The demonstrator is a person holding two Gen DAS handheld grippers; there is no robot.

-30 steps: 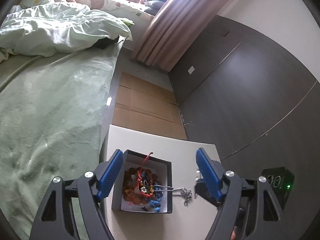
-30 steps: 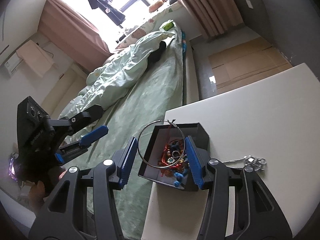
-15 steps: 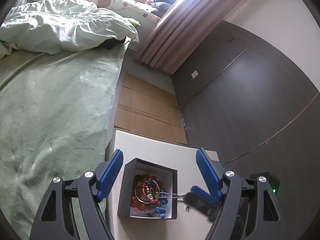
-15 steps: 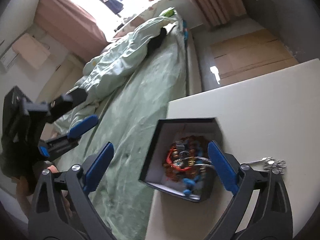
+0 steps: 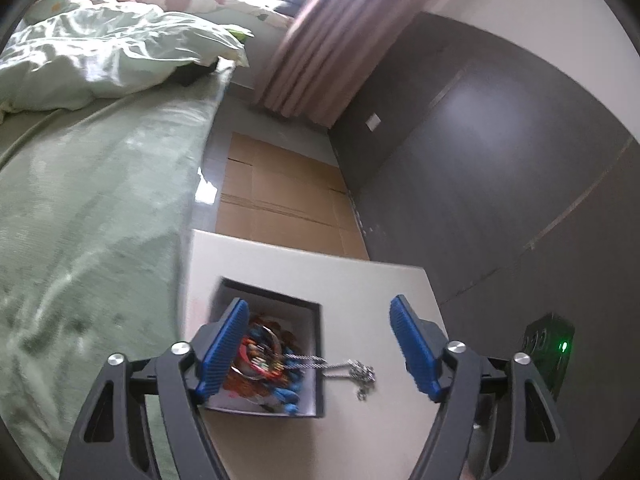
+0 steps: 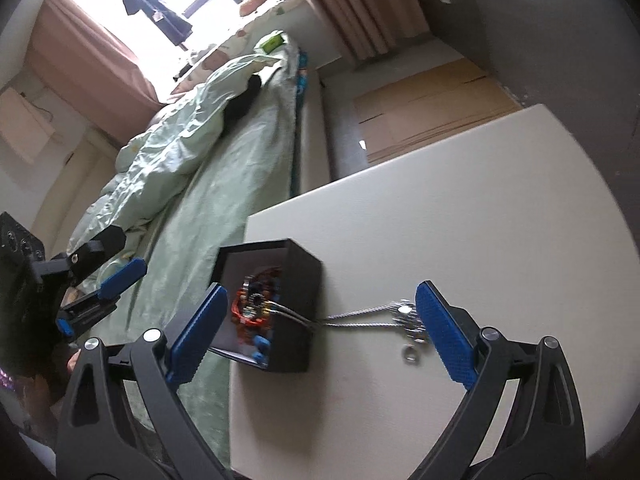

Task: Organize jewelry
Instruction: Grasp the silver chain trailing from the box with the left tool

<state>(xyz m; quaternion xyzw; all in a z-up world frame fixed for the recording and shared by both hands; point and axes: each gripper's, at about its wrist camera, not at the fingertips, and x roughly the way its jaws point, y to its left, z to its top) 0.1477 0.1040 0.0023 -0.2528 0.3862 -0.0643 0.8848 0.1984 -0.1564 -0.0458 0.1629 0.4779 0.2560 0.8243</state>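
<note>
A black box (image 5: 316, 364) (image 6: 298, 304) with a white inside sits on the white table (image 5: 304, 272) (image 6: 440, 220) near its bed-side edge. It holds a heap of beaded bracelets and a silver hoop (image 5: 264, 354) (image 6: 254, 306). A silver chain (image 5: 352, 370) (image 6: 380, 318) hangs out over the box's wall and lies on the table. My left gripper (image 5: 320, 348) is open and empty above the box and chain. My right gripper (image 6: 320, 332) is open and empty, low over the box and chain. The left gripper also shows in the right wrist view (image 6: 108, 288).
A bed with a green cover (image 5: 80, 220) (image 6: 224, 176) runs along the table's left side. Flattened cardboard (image 5: 280, 200) lies on the floor beyond the table. A dark wall (image 5: 500, 160) stands to the right. The right gripper's camera block (image 5: 548, 344) shows at right.
The silver hoop held by my right gripper a second ago now lies in the box; that gripper opened and dropped lower. My left gripper drifted over the box.
</note>
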